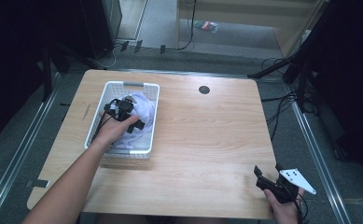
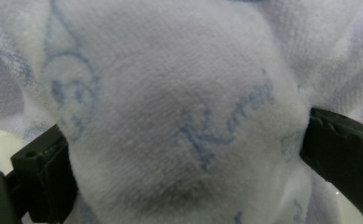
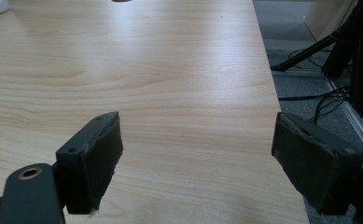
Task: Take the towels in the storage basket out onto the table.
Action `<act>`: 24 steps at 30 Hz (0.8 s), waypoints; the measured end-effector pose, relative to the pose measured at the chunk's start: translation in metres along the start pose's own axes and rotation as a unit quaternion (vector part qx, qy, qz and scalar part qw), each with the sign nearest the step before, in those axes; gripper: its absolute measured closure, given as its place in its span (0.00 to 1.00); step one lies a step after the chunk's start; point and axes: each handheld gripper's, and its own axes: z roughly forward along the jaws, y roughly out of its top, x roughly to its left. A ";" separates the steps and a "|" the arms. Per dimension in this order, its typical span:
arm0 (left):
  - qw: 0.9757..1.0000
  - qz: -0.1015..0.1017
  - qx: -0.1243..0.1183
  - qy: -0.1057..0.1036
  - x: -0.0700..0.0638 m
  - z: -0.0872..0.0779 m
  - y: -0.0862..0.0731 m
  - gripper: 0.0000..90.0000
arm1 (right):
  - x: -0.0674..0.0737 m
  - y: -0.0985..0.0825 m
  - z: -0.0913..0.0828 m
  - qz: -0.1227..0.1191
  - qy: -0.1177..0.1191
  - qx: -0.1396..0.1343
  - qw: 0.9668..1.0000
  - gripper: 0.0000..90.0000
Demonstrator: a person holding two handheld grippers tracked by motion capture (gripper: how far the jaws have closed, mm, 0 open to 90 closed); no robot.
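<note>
A white plastic basket [image 1: 123,84] stands on the left part of the wooden table [image 1: 207,135]. In it lies a white towel [image 1: 144,109] with pale blue print [image 2: 226,126]. My left gripper [image 1: 125,105] reaches down into the basket onto the towel. Its jaws stand wide apart, and a bulge of towel fills the gap of the left gripper [image 2: 186,133] and touches both pads. My right gripper [image 1: 268,169] hovers at the table's near right corner. In its own view the right gripper [image 3: 198,123] is open, with bare wood between its jaws.
A round black cable hole [image 1: 204,89] sits near the table's far edge. Cables and dark stand legs [image 1: 286,100] lie on the floor to the right, beyond the table's right edge [image 3: 263,79]. A metal floor rail [image 1: 317,154] runs along that side.
</note>
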 end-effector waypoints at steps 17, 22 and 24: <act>1.000 0.005 -0.018 0.001 0.010 -0.008 -0.005 0.35 | 0.000 0.000 0.000 0.000 -0.002 0.001 1.000 0.19; 1.000 0.005 -0.021 0.008 0.012 -0.012 -0.005 0.58 | 0.000 0.000 0.000 0.000 -0.002 0.001 1.000 0.19; 1.000 0.008 -0.021 0.014 0.009 -0.012 -0.004 0.64 | 0.000 0.000 0.000 0.000 -0.002 0.001 1.000 0.19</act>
